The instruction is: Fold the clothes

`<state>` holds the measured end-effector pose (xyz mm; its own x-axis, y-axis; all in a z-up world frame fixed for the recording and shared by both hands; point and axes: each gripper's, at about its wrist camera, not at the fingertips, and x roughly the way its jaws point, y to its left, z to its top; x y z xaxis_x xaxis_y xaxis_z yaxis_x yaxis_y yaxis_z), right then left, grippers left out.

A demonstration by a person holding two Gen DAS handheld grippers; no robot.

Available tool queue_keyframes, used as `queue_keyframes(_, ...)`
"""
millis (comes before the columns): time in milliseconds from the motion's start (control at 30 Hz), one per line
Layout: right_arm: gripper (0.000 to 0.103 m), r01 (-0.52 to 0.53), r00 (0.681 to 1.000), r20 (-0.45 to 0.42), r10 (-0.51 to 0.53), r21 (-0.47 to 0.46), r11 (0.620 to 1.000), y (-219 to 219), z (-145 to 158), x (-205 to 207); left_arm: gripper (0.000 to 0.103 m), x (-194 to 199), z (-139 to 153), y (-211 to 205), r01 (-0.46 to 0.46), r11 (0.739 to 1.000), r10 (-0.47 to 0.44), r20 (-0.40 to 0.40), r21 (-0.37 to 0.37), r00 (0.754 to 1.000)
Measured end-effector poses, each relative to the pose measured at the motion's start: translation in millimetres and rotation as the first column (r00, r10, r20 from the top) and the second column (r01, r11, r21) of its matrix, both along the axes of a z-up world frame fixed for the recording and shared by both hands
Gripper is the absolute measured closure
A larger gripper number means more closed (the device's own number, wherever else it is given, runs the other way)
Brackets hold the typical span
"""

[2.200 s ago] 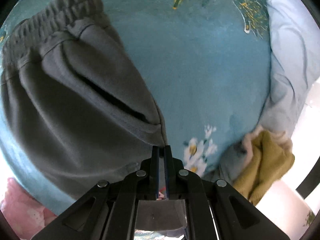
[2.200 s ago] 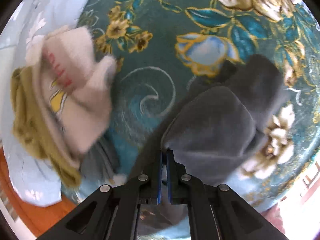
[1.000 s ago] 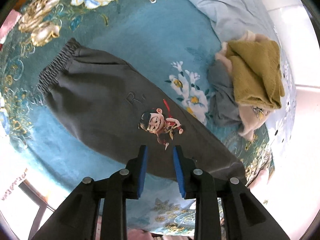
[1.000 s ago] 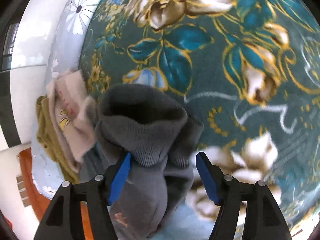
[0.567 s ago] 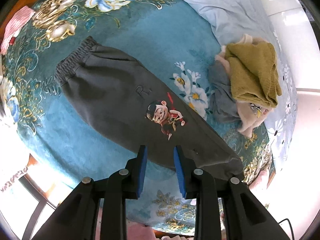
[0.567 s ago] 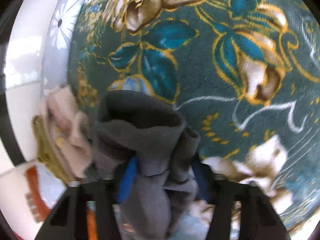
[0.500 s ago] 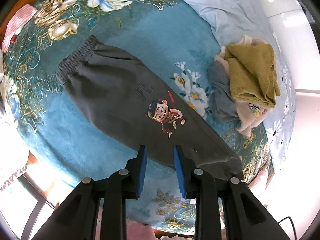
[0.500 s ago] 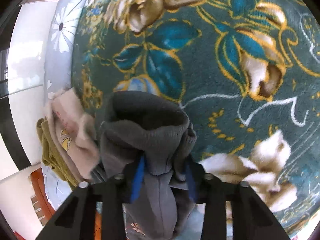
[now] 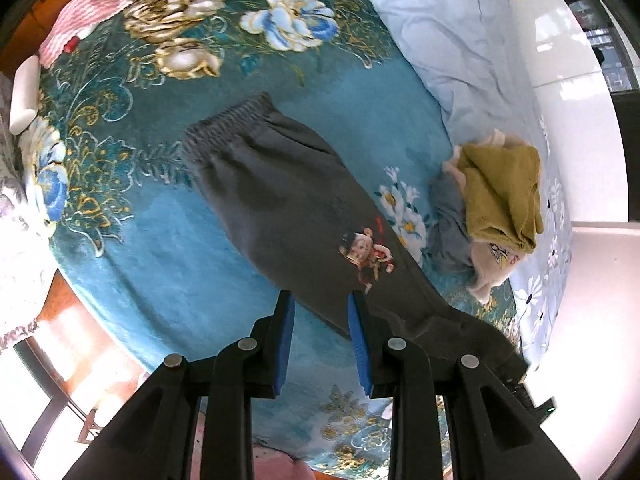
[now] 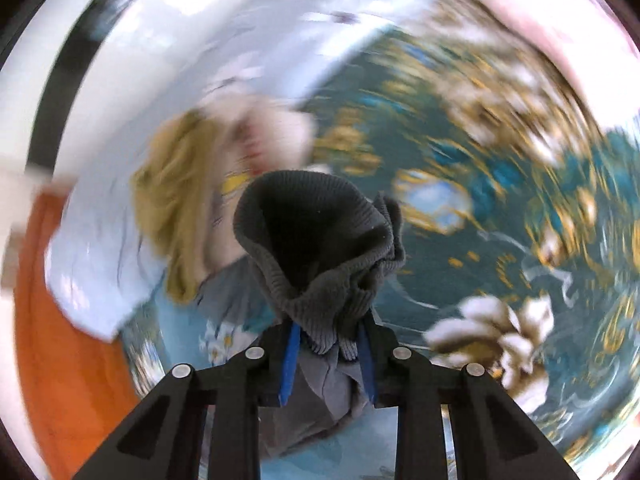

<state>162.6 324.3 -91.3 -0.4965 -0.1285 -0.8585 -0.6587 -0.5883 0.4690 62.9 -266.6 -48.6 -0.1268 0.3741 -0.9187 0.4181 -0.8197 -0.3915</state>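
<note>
My right jaws (image 10: 326, 354) have just closed on the trousers' (image 9: 296, 216) cuff (image 10: 320, 240) and swing it up. My left jaws (image 9: 320, 336) hang half open, empty, above the leg stretched ahead on the bed (image 9: 168, 216). Next: fold cuff to waistband (image 9: 226, 126).

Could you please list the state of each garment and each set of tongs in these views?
Grey trousers: laid out flat lengthwise, cuff end bunched and lifted.
Left tongs: open, above the trousers, holding nothing.
Right tongs: shut on the trousers' ribbed cuff.
Olive garment: folded, on top of the pile.
Floral blanket: spread flat under the trousers.
</note>
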Motion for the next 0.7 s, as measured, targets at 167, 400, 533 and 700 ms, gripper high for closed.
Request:
queue_keyframes(167,0.075,-0.278,0.961,0.042,0.275,0.172,0.945,-79.6,41.6,-55.9,0.075,6.8,-11.2,-33.5,-0.047,0.998,0.047,0.000,0.037,0.999)
queue_keyframes(400,0.075,-0.478,0.877,0.189,0.441,0.263,0.838,-190.6,26.9,-109.2,0.075,4.4,-23.0,-68.7,-0.054,0.997,0.055,-0.014,0.055,0.998)
queue_keyframes(533,0.075,-0.586,0.805,0.324,0.497,0.307,0.750,-248.2,-5.4,-127.6,0.074,8.0,-33.3,-89.9,-0.050,0.998,0.050,0.000,0.049,0.999)
queue_keyframes(700,0.071,-0.653,0.744,0.427,0.514,0.304,0.693,-295.8,-40.4,-138.6,0.074,20.3,-50.6,-121.7,-0.081,0.996,0.079,0.046,0.036,0.996)
